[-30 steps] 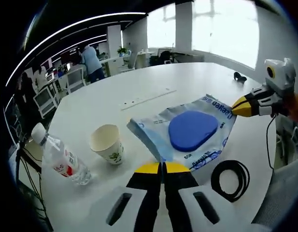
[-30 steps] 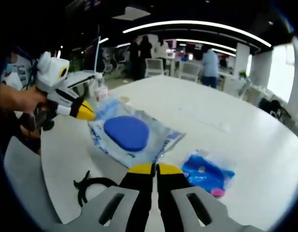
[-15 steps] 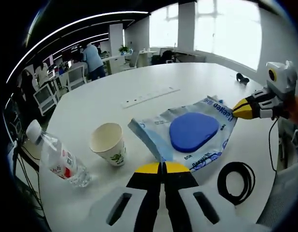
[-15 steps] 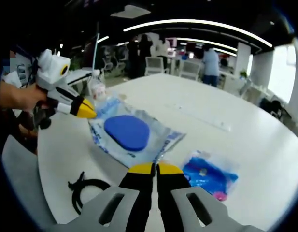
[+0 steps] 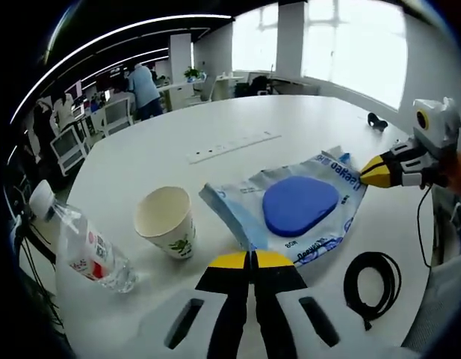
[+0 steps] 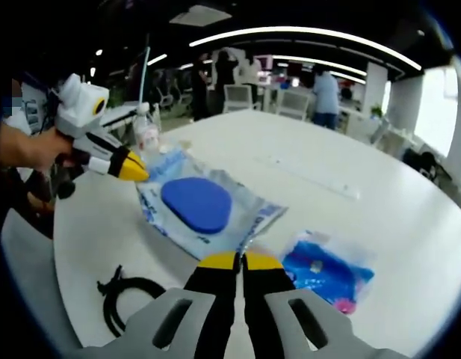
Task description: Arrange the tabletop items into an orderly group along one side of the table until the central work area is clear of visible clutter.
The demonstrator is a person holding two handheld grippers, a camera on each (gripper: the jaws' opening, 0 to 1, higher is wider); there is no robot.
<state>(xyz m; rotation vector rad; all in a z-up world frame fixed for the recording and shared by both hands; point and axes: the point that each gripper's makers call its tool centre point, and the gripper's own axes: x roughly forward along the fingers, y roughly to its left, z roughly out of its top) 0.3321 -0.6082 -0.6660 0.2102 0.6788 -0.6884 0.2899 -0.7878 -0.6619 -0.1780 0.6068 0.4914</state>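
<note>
On a white round tabletop (image 5: 237,123) in an open office, the clutter waits to be grouped along one side. In the left gripper view, reading left to right: a plastic water bottle (image 5: 81,250) lies on its side near the edge, a paper cup (image 5: 166,222) stands upright beside it, then a clear packet holding a blue pad (image 5: 299,203) lies flat, and a coiled black cable (image 5: 372,278) rests at the near right rim. The left gripper (image 5: 250,260) hovers low over the near edge, its yellow-tipped jaws pressed together on nothing, the cup just ahead to its left and the packet just ahead to its right.

Over the last second little has changed: both cameras have drifted slightly, while bottle, cup, packet and cable lie where they were. The right gripper (image 5: 366,169), entering from the right, has kept its tip at the packet's far corner; whether it touches cannot be told. No item has been moved yet, so the sorting appears to be at its start.

In the right gripper view, the cable (image 6: 125,295) lies at left, the packet (image 6: 196,206) in the middle, and a smaller blue bag (image 6: 327,271) at right. The right gripper (image 6: 234,261) shows its jaws shut and empty, the packet's near corner just ahead.
</note>
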